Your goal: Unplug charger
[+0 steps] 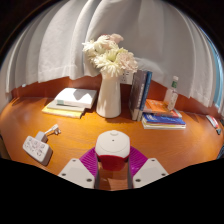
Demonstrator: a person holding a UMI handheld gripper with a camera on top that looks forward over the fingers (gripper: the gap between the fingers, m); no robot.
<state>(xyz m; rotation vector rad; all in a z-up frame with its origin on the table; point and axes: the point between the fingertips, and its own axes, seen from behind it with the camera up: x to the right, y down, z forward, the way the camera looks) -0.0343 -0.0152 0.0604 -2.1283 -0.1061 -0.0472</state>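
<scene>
We see the fingers (112, 172) clenched on the charger (112, 148) w/ its red base partly hidden, near the surface's (70, 135) front edge. Power strip (37, 148) at left edge. Vase (109, 97) holds white flowers (112, 57).

Vase (109, 97) blocks ahead — open desk (70, 130) left toward power strip (37, 148).

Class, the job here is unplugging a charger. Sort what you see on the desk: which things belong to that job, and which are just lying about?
Belongs to the job:
- power strip
- white and red charger, between the tool's fingers

Just lying about:
- vase of white flowers
- open book
- upright books
- flat stack of books
- small bottle
</scene>
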